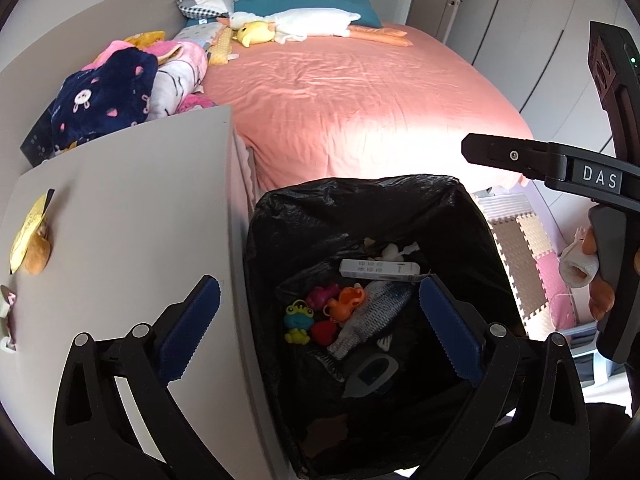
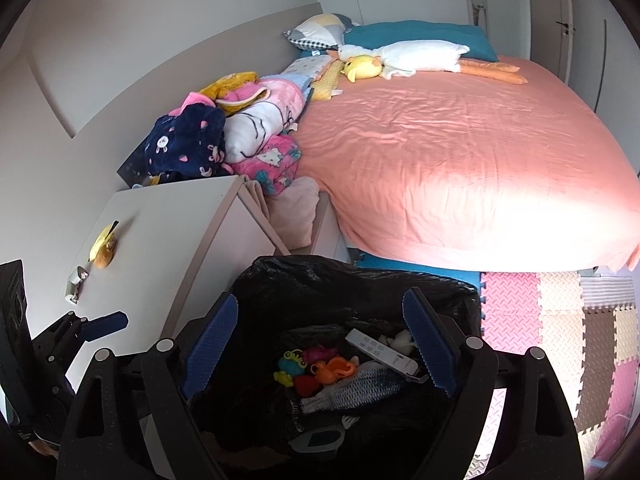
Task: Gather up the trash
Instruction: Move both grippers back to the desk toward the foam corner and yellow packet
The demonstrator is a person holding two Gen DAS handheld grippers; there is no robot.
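Both tongs, left (image 1: 320, 312) and right (image 2: 320, 332), gape empty above the trash-filled bin (image 1: 280, 216)

Bed (image 2: 460, 152): salmon-pink cover, rumpled. At its head, a teal pillow (image 2: 416, 38), a patchwork pillow (image 2: 316, 32), a long white plush goose (image 2: 420, 56) and a small yellow plush (image 2: 362, 67). Along the wall side, a heap of folded blankets (image 2: 256, 128) (navy, white, pink).

White cabinet top (image 1: 120, 208): a yellow wrapper (image 1: 28, 236) and a small white item (image 2: 76, 280) near its edge.

Floor: foam puzzle mats (image 2: 560, 320) in pink, cream and brown; the black-lined trash bin (image 1: 360, 208) stands between cabinet and mats.
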